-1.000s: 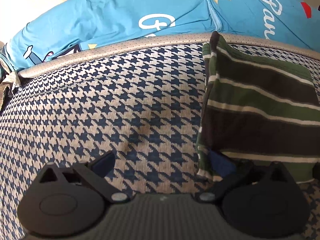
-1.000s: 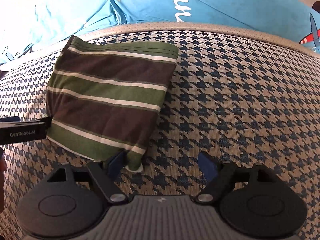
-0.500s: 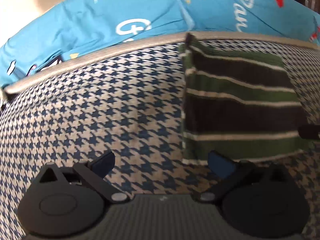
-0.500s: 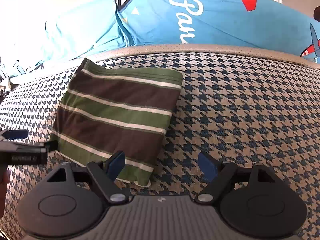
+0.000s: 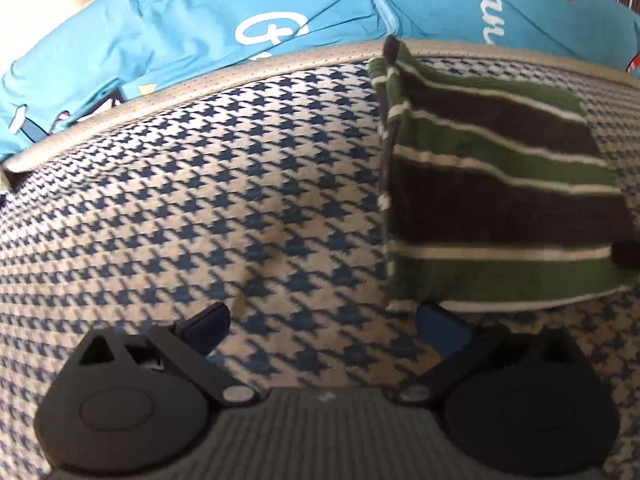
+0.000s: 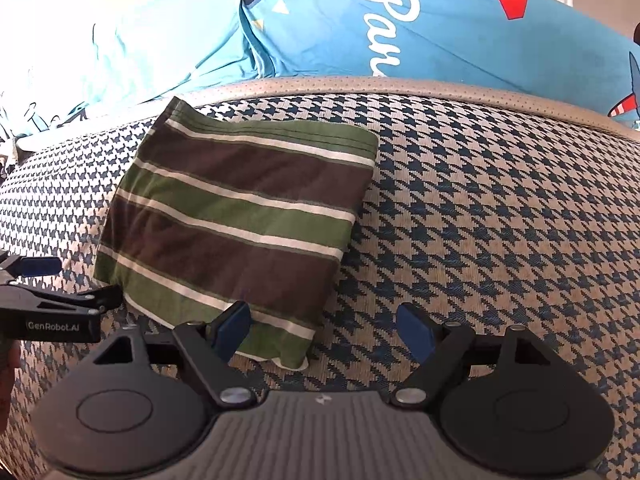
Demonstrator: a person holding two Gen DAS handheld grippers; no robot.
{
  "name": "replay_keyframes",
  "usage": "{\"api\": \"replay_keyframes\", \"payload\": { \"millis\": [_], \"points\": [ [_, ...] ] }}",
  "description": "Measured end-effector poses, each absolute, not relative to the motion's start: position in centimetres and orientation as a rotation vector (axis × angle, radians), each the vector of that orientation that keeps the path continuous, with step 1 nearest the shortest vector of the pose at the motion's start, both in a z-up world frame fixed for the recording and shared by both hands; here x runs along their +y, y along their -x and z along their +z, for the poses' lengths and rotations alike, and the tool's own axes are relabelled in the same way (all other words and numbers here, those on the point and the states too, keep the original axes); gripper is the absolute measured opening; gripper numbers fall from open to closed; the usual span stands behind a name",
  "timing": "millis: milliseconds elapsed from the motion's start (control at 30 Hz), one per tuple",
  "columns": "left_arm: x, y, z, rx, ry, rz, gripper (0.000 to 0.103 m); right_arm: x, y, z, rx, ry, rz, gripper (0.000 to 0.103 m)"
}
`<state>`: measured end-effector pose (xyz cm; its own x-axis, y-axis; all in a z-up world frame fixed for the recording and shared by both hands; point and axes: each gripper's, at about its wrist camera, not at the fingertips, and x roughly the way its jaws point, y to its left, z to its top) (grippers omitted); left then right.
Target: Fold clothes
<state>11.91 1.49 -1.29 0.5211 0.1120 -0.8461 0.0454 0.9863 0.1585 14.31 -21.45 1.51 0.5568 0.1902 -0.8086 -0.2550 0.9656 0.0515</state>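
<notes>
The left tongs [image 6: 60, 280] carry a white label reading "GenRobot.AI" on their black side, seen at the left edge of the right wrist view. On the blue bedding [image 6: 360, 32] behind, white script starts "Pan"; the rest runs out of sight. It also shows red and yellow triangles, a white star and a striped plane tail.

Both tongs tilt steeply down toward the cushion [image 6: 500, 208]. The right tongs [image 6: 322, 330] stand released, jaws wide apart, with the near corner of the shirt [image 6: 240, 216] between them; the left blue pad sits over the cloth, the right pad over bare cushion. The left tongs also stand released, their right pad just at the shirt's near left corner, the left pad over bare cushion.

The shirt lies folded into a flat rectangle on the cushion, its far corner touching the beige rim [image 6: 440, 88]. It is soft knit with wide green and brown bands split by thin white stripes. The cushion is woven in navy and tan houndstooth, and its rim is a perforated strip.
</notes>
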Motion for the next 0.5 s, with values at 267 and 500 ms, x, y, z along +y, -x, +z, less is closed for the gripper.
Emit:
{"api": "replay_keyframes", "payload": {
  "millis": [267,500],
  "points": [
    [2.5,-12.2,1.7,0.94,-0.11,0.021,0.103,-21.8,-14.1,1.8,0.925,0.05,0.251,0.08],
    [1.9,-14.2,2.9,0.85,0.036,0.013,0.103,-21.5,-14.0,2.0,0.919,0.054,0.265,0.08]
  ]
}}
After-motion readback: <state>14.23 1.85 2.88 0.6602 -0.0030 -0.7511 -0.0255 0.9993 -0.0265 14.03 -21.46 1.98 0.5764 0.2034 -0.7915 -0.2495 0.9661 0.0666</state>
